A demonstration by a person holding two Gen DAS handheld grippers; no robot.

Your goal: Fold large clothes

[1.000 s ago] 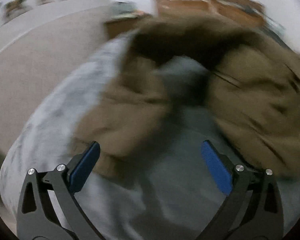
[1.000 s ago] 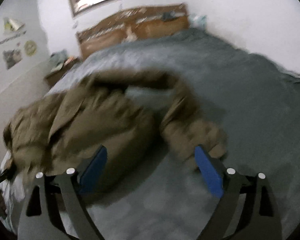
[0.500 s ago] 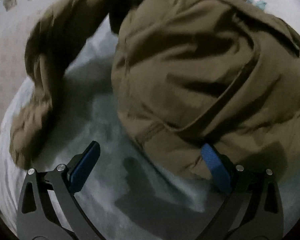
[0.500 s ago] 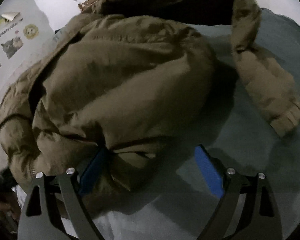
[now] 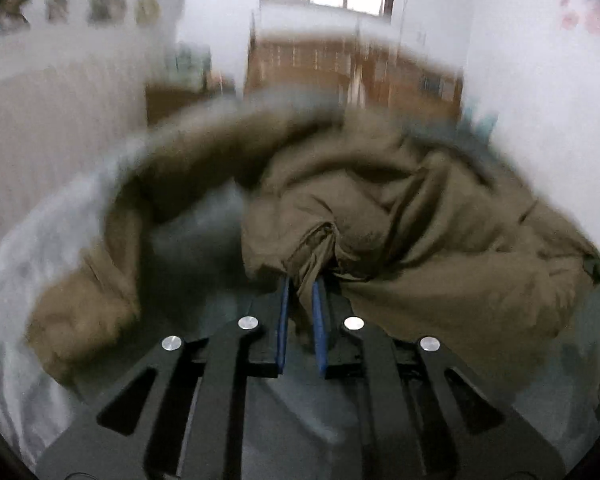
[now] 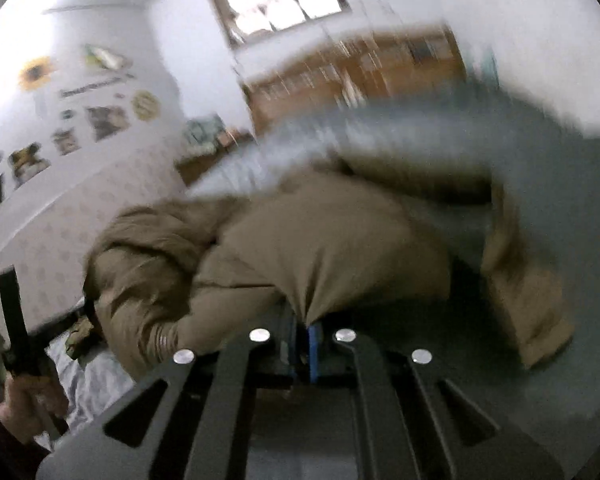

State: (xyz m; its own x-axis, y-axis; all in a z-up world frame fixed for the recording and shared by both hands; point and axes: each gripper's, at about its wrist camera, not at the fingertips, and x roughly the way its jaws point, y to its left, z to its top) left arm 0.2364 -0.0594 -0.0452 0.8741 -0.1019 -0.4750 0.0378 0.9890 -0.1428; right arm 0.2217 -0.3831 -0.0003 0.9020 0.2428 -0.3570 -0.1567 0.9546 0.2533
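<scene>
Olive-brown, puffy and creased, the jacket [image 5: 419, 216] lies heaped across the grey bed [image 6: 559, 168], one ribbed-cuffed sleeve [image 6: 527, 300] trailing toward its right edge. Left gripper [image 5: 300, 300] pinches a bunched hem fold between nearly closed blue pads; right gripper [image 6: 303, 340], held low and level, clamps the hem likewise.

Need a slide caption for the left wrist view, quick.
Left tool shut on a bunched fold of the brown jacket over the grey bed.

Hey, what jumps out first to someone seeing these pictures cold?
A bulky olive-brown padded jacket sprawls over the grey bedspread, filling both views. Each gripper, left and right, has its blue-padded jaws pinched shut on the jacket's near edge. Behind stands a blurred wooden headboard.
</scene>
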